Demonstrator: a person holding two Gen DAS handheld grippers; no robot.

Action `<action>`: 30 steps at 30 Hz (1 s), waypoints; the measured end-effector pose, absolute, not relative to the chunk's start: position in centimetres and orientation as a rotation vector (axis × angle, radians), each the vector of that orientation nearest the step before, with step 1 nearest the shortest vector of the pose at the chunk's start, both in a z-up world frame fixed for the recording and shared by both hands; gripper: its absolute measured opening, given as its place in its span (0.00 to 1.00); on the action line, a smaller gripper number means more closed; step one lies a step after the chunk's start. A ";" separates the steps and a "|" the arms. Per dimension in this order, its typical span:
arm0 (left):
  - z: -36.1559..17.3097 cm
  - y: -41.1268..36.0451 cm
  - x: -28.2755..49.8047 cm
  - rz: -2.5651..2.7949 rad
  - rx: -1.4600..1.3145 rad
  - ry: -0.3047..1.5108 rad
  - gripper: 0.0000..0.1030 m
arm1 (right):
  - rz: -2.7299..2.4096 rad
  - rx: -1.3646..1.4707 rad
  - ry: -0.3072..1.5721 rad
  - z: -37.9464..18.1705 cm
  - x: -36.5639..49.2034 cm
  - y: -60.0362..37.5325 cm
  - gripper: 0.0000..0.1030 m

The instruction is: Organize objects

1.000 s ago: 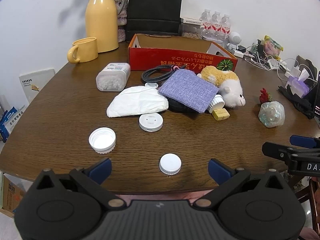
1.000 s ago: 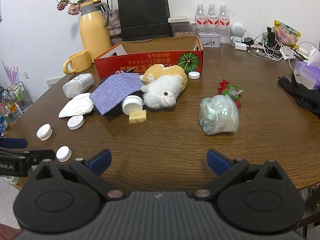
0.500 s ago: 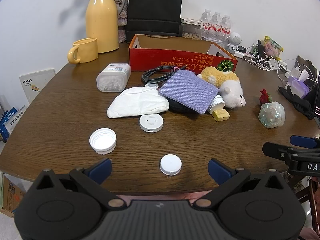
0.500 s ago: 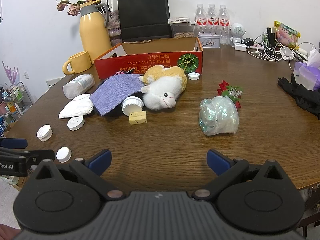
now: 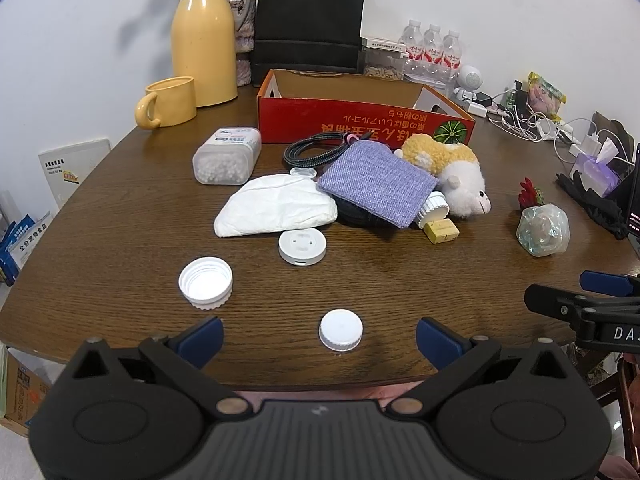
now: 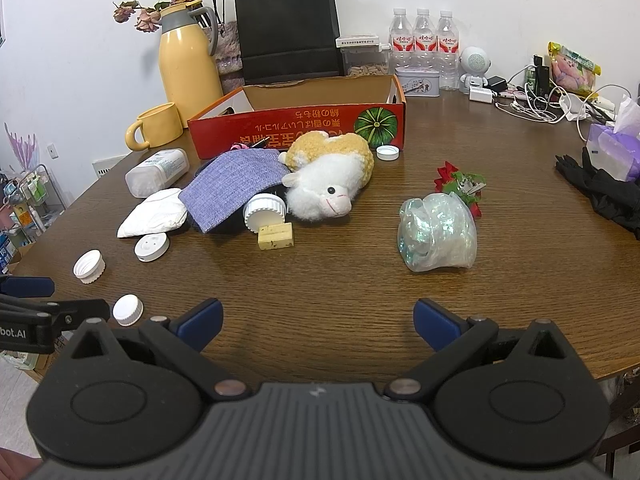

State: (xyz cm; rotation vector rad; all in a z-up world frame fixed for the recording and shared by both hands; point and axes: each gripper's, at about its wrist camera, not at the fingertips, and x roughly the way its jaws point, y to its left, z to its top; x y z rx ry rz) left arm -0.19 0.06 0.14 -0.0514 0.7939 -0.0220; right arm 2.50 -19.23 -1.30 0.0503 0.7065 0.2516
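A red cardboard box (image 5: 360, 124) (image 6: 304, 128) stands open at the back of the wooden table (image 5: 120, 220). Loose items lie before it: a plush sheep (image 6: 324, 184), a purple cloth (image 5: 376, 188), a white pouch (image 5: 276, 210), a pill container (image 5: 228, 156), a black cable (image 5: 316, 150), white caps (image 5: 341, 329) (image 5: 205, 282), a white disc (image 5: 302, 246), a yellow block (image 6: 275, 236) and a crumpled plastic bundle (image 6: 438, 232). My left gripper (image 5: 318, 338) is open at the front edge, with the small cap between its fingers. My right gripper (image 6: 316, 324) is open and empty.
A yellow thermos (image 5: 204, 40), a yellow mug (image 5: 170, 102), a black paper bag (image 5: 308, 24) and water bottles (image 6: 424, 44) stand at the back. Cables and chargers (image 6: 536, 100), black gloves (image 6: 604, 192) and a red artificial flower (image 6: 460, 184) lie on the right.
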 end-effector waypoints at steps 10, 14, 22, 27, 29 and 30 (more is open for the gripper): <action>0.1 0.1 -0.2 -0.022 -0.052 0.797 1.00 | 0.251 0.051 0.708 -1.3 2.5 -19.3 1.00; 0.0 0.2 -0.2 -0.022 -0.054 0.798 1.00 | 0.251 0.051 0.708 -1.3 2.5 -19.3 1.00; -0.2 1.9 0.4 0.031 -0.064 0.786 0.96 | 0.230 0.047 0.705 -1.5 2.7 -19.9 1.00; -0.8 3.1 1.1 0.076 -0.071 0.792 0.96 | 0.214 0.040 0.704 -2.0 3.2 -20.1 1.00; -1.1 3.6 1.3 0.091 -0.075 0.793 0.96 | 0.202 0.033 0.703 -2.2 3.6 -20.2 1.00; -1.3 3.9 1.4 0.099 -0.075 0.793 0.96 | 0.198 0.031 0.702 -2.3 3.8 -20.4 1.00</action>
